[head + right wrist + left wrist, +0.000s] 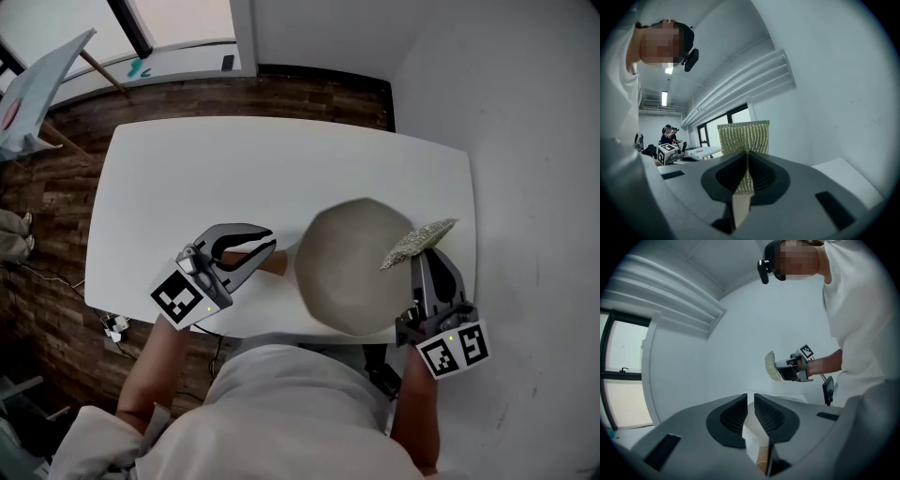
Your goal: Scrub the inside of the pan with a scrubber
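A pale grey-beige pan [352,267] sits on the white table [187,178] near its front edge. Its wooden handle [274,265] points left into my left gripper [265,247], which is shut on it. In the left gripper view the handle [762,466] shows low between the nearly closed jaws of the left gripper [751,401]. My right gripper [419,259] is shut on a yellow-green mesh scrubber [418,242], held over the pan's right rim. The scrubber [744,137] stands upright out of the right gripper [747,159], and the scrubber [772,365] also shows in the left gripper view.
A white wall [534,141] runs close along the table's right side. Brown wooden floor [47,216] lies to the left and behind. A tilted white board on a stand [42,84] is at the far left. Other people [669,133] stand far off in the room.
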Demonstrator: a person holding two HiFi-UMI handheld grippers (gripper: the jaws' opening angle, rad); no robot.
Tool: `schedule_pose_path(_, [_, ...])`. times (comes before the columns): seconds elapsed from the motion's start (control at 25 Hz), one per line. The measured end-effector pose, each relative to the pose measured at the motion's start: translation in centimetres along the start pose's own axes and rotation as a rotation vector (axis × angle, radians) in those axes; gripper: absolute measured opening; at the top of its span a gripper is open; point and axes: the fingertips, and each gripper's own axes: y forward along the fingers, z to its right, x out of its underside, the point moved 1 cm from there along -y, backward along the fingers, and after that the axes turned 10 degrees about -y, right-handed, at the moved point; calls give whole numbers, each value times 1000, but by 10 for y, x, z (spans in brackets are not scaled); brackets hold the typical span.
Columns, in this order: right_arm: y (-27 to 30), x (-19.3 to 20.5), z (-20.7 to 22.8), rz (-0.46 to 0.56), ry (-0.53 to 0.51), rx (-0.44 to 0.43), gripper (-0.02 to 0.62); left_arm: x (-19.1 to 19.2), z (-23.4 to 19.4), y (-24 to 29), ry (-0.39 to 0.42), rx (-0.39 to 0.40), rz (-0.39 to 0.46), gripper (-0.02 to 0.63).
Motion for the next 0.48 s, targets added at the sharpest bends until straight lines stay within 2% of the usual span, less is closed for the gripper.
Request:
schedule_pose_path(0.16, [6, 12, -3, -23, -2, -31, 26, 15, 17, 15, 43, 98, -79, 114])
schedule_pose_path(0.48, [5, 24, 0, -30, 16, -36, 26, 46, 23, 30, 68, 154, -212, 155])
